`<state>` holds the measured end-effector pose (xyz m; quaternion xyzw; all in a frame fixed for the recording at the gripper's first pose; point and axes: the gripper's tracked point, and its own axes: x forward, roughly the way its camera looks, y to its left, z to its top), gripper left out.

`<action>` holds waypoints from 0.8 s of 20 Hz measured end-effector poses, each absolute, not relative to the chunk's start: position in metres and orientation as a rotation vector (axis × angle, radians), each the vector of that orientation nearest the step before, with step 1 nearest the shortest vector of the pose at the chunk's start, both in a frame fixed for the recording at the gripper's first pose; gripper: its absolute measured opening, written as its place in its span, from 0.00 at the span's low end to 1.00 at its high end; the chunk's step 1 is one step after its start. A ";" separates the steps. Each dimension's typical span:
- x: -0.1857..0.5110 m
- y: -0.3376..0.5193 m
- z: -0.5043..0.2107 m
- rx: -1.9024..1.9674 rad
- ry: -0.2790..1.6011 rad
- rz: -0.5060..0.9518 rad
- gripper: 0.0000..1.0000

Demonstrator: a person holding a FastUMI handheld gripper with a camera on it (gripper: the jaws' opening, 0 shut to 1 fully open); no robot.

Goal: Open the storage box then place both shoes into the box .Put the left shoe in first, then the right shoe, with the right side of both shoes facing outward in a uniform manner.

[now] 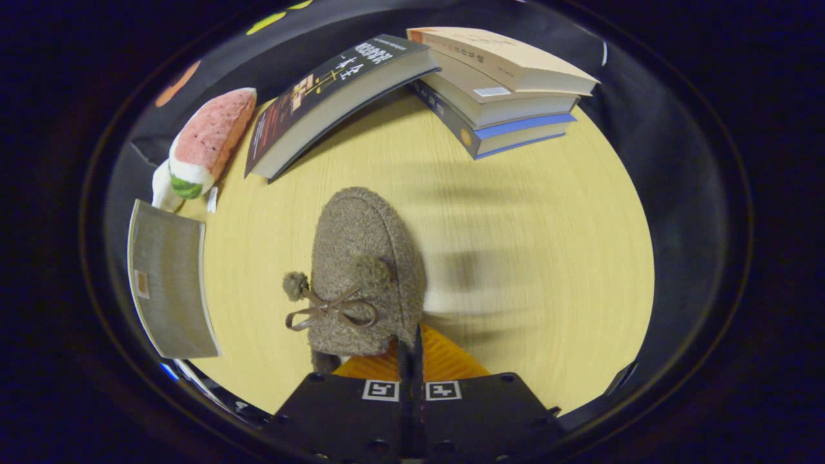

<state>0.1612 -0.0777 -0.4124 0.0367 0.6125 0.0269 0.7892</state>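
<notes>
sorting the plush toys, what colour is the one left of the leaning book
Pink with a white and green end, like a watermelon slice; gripper view.

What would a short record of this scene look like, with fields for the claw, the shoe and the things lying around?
claw: claw closed, its fingers pinching the rear edge of the shoe
shoe: fuzzy brown slipper with a bow and pompoms, toe pointing away from the claw
surface: pale wooden table
beyond the shoe: dark book leaning on a stack of books
beside the shoe: grey notebook; watermelon plush toy further back
storage box: cannot tell
</notes>
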 end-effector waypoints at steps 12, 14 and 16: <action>0.140 0.034 -0.265 0.214 1.197 0.187 0.00; 0.137 0.065 -0.240 0.237 1.185 0.223 0.00; 0.135 0.098 -0.221 0.229 1.172 0.261 0.00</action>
